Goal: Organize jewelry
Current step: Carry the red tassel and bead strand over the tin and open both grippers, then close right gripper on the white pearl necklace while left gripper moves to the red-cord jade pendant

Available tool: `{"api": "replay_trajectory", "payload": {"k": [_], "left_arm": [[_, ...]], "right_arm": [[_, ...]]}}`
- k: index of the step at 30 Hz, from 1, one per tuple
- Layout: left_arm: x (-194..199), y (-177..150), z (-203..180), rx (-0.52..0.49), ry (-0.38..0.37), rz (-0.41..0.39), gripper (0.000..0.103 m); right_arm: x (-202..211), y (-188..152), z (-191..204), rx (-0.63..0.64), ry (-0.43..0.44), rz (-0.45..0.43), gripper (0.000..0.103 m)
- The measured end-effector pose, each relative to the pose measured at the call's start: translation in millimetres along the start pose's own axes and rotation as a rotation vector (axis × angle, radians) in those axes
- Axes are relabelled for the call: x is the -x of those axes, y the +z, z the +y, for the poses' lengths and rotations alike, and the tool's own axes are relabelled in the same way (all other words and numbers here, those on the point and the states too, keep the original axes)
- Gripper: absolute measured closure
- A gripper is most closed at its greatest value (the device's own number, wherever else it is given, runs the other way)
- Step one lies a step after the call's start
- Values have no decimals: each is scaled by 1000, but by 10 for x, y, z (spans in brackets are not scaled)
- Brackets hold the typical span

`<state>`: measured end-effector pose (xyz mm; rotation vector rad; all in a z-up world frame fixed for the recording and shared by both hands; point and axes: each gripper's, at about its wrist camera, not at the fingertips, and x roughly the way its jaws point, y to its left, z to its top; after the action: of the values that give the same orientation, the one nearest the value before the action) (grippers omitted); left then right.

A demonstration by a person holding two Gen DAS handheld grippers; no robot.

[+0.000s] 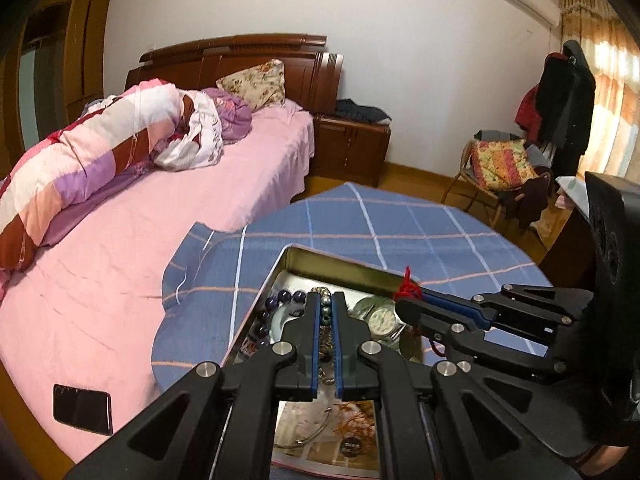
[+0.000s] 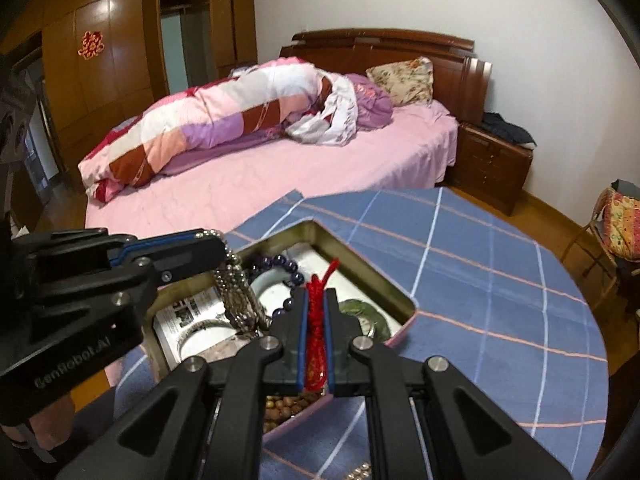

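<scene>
Metal tin [image 2: 362, 270] on blue cloth [image 2: 500, 280], phone [image 1: 82, 409] nearby

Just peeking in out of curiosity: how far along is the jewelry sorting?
Hard to call anything done. In hand: the left gripper pinches a silver bead chain, the right gripper a red cord. Left: purple beads, a watch and bangles still jumbled in the tin.
</scene>
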<state>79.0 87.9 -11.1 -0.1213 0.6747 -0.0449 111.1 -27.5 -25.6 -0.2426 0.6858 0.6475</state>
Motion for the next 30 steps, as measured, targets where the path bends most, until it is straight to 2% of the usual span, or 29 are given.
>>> {"api": "replay_trajectory", "payload": {"k": [4,5,7,8,9,10,11,13,16,18,22,26,30], "left_arm": [[-121,-83,77,20,16,31,98],[-142,-98,81,21,17,41,98],[-213,-141,99,35,10,72,97],[-240,-163,97,37,11,87,91],[-254,-183,92,37,19,94,88],[-256,-207,89,38,30,93,74],[-252,-221,91,40,37,88,55],[-219,-242,88,48,54,71,31],[-138,-240,70,47,39,39,29],[-120,-229,48,35,66,36,29],[-48,-259,-11,12,113,26,29],[9,-310,-91,-19,144,22,29],[36,-378,-176,-49,159,28,29]], "right_arm": [[-92,-89,-16,4,16,33,92],[-105,-105,-25,0,17,38,87],[-127,-135,-45,-5,17,52,71],[-118,-147,-64,-9,13,51,50],[-101,-156,-80,-15,15,46,36],[-74,-167,-103,-24,8,41,35],[-30,-184,-151,-37,8,36,35],[58,-220,-239,-66,1,32,35],[186,-327,-375,-89,-33,39,29],[291,-441,-491,-113,-75,60,29],[476,-683,-572,-147,-96,102,29],[491,-927,-436,-141,-64,180,29],[360,-1050,-276,-118,-38,239,38]]}}
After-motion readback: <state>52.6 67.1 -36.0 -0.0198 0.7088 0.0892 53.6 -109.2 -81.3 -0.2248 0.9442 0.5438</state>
